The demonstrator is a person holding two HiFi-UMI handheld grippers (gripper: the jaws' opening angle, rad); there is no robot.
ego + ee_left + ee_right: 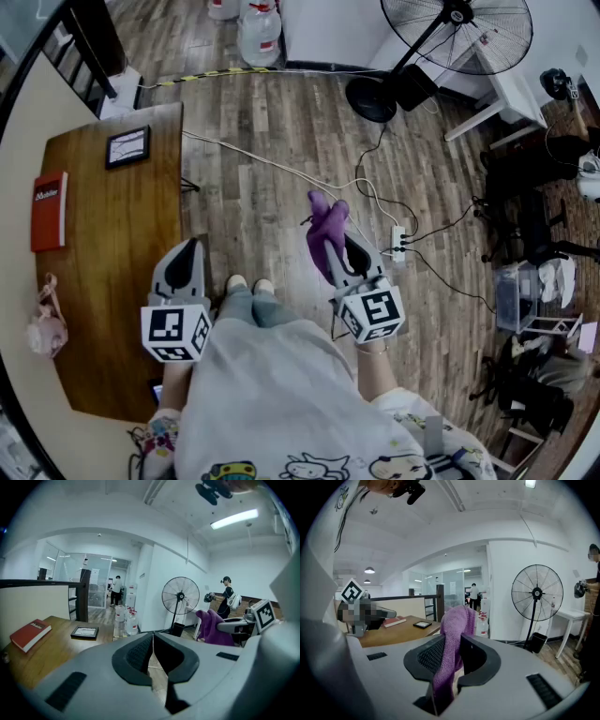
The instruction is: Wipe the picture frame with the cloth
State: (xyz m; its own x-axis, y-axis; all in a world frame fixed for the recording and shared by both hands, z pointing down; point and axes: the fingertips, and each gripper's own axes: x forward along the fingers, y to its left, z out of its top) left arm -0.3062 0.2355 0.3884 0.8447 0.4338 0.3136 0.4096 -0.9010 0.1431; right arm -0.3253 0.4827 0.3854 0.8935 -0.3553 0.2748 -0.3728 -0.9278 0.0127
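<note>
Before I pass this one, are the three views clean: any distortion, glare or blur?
Head view: strong fisheye bend and dark corners, but the picture frame is small yet sharp. Left gripper view: the ceiling light blows out, while the room is evenly lit. Right gripper view: the cloth is crisp, and the corners are darkened.

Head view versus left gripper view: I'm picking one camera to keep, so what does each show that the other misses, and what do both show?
Only the head view shows the power strip on the floor and the person's shoes. Only the left gripper view shows the fingers of the left gripper closed together on nothing, and the lit ceiling light. Both show the picture frame and red book on the table, the fan, and the purple cloth held in the right gripper.
</note>
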